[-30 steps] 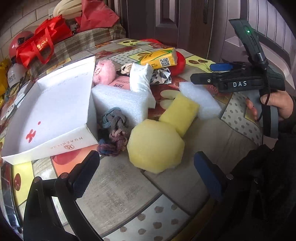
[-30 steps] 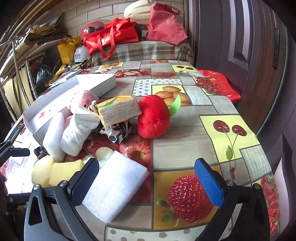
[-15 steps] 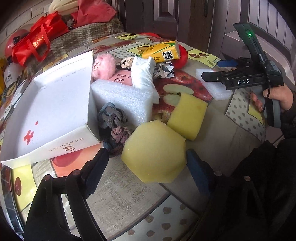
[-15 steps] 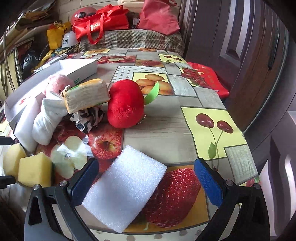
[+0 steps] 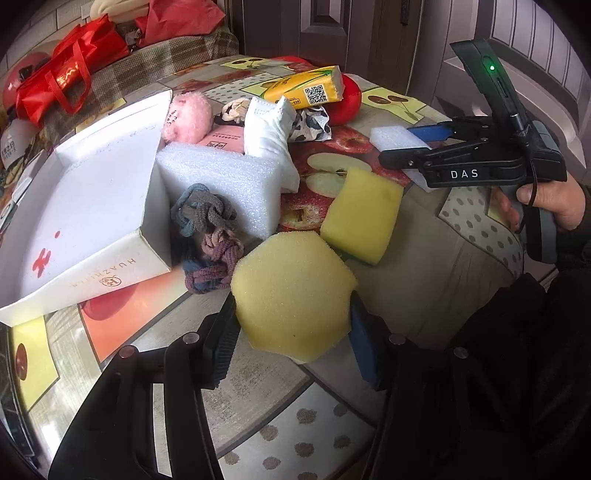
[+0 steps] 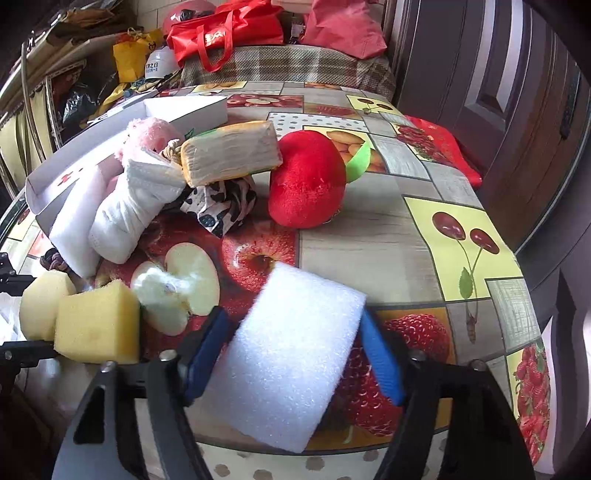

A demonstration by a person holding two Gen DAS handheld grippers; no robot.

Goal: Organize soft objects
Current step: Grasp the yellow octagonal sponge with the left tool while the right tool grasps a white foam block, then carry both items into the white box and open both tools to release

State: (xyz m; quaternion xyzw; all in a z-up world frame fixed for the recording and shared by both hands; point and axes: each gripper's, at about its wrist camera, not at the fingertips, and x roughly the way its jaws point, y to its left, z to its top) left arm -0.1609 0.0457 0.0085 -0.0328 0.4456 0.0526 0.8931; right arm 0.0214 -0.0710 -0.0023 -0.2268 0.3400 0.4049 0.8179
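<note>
LEFT WRIST VIEW
Change: the left gripper (image 5: pixel 291 325) has advanced and narrowed; its fingers now touch both sides of the hexagonal yellow sponge (image 5: pixel 293 291) at lower centre, pinching it.
Task meaning: judged as a completed grasp; the lift into the white box (image 5: pixel 81 206) at left is not yet done.
Neighbours: braided rope toy (image 5: pixel 208 236) between box and sponge; rectangular yellow sponge (image 5: pixel 362 216) just beyond; large white foam block (image 5: pixel 229 184) at centre.

RIGHT WRIST VIEW
Change: the right gripper (image 6: pixel 291 350) has closed in on the white foam pad (image 6: pixel 291 350) at lower centre; blue pads (image 6: pixel 380 358) press its two edges.
Task meaning: both claws are loaded at once; both items sit near the table's near edge.
Remaining pile: red plush apple (image 6: pixel 308 179), tissue pack (image 6: pixel 231 153), pink plush (image 6: pixel 147 134), upper centre-left.

SURFACE AND ROOM
Surface: round table, fruit-print oilcloth (image 6: pixel 406 225).
Room: red bags (image 6: pixel 221 27) on a plaid-covered seat at top; dark wooden door at right.
</note>
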